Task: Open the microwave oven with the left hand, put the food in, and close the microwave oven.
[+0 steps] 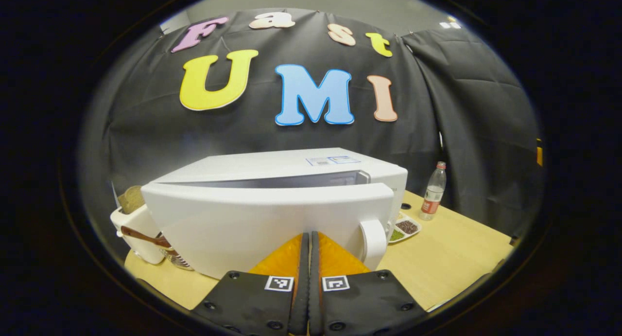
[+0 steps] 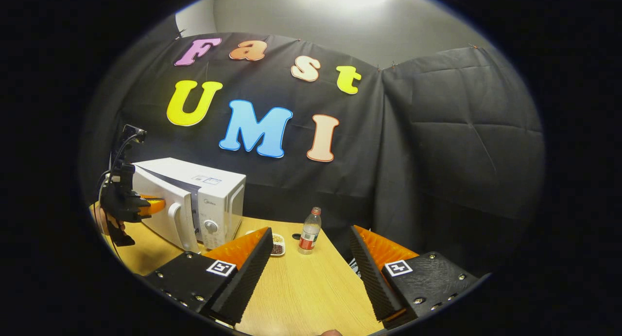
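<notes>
The left gripper (image 1: 309, 235) has its 2 fingers pressed flat together with nothing between them, their tips right up against the outer face of the microwave door (image 1: 262, 229), just beside the white door handle (image 1: 373, 241). In the left gripper view the white microwave oven (image 1: 291, 168) sits on a light wooden table (image 1: 447, 258); its door stands slightly ajar, with a narrow dark gap along its top edge. Beside the oven's far side lies a small divided dish of food (image 1: 405, 228) holding dark and green contents, and a plastic bottle with a red label (image 1: 432, 192) stands upright a little beyond it. On the other side of the oven a white holder (image 1: 138, 229) stands with a brown-handled utensil (image 1: 143, 237) sticking out. In the right gripper view, the right gripper (image 2: 311, 251) hangs above the table with its 2 fingers spread wide apart and holding nothing. Farther off in that view, the left gripper shows at the microwave door, held by a hand (image 2: 106, 221). The dish and the bottle sit on the table between the oven and the right gripper.
</notes>
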Available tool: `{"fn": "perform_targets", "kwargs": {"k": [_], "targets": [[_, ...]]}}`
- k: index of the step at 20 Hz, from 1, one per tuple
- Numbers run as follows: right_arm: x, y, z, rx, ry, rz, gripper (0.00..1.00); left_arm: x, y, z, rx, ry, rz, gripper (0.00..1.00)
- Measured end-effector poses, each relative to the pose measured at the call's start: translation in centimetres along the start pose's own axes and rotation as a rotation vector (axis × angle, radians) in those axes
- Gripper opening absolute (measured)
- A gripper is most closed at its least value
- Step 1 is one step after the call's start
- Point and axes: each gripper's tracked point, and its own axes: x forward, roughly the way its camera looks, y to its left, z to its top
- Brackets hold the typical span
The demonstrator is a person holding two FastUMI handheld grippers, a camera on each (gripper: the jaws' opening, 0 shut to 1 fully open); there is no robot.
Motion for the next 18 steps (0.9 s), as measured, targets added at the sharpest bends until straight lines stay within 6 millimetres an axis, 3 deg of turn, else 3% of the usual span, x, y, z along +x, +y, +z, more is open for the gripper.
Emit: {"fn": "perform_targets", "kwargs": {"k": [9,11,12,13,18], "targets": [[0.6,-0.3,-0.9,0.000,0.033,-0.015,0.96,2.9,0.2,0.7,-0.025,-0.011,0.014,0.07],[0.6,-0.5,-1.1,0.000,0.038,-0.018,0.96,3.1,0.2,0.7,-0.033,-0.014,0.021,0.07],[0.7,-0.5,-1.1,0.000,0.037,-0.020,0.96,3.2,0.2,0.7,-0.039,-0.017,0.021,0.12],[0.8,-0.7,-1.1,0.000,0.036,-0.023,0.96,3.3,0.4,0.9,-0.040,-0.024,0.031,0.07],[1.0,-0.6,-1.5,0.010,0.038,-0.010,0.96,3.5,0.8,0.8,-0.020,-0.023,0.042,0.08]]}}
